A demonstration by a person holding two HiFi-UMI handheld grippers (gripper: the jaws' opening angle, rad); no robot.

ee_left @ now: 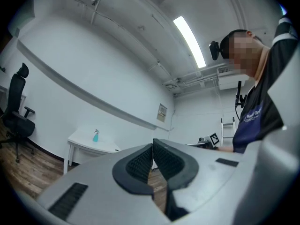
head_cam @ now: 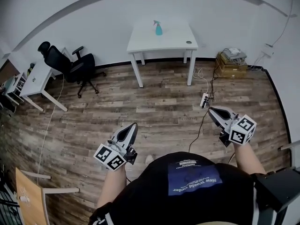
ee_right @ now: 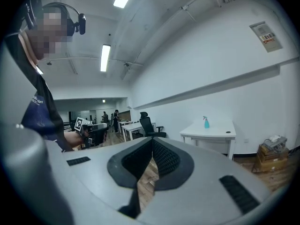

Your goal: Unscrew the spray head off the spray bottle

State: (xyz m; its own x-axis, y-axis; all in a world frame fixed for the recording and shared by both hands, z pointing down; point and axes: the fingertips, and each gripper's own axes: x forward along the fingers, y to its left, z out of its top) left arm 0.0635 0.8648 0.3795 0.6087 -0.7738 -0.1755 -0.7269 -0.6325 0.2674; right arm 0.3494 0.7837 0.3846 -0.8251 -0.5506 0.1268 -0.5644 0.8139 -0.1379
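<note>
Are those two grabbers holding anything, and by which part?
Nothing is held. The left gripper and right gripper are shut and empty; the spray bottle stands on the far table.

Head view count: 1 spray bottle (head_cam: 158, 28); 2 white tables (head_cam: 173, 40), (head_cam: 33, 81); 1 blk office chair (head_cam: 70, 64); 1 cardboard box (head_cam: 229, 65); 1 power strip (head_cam: 204, 100); 2 grippers, i.e. left gripper (head_cam: 134, 125) & right gripper (head_cam: 211, 109); 1 person (head_cam: 192, 186).

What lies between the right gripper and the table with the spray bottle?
In the head view, wooden floor with a power strip and its cable.
</note>
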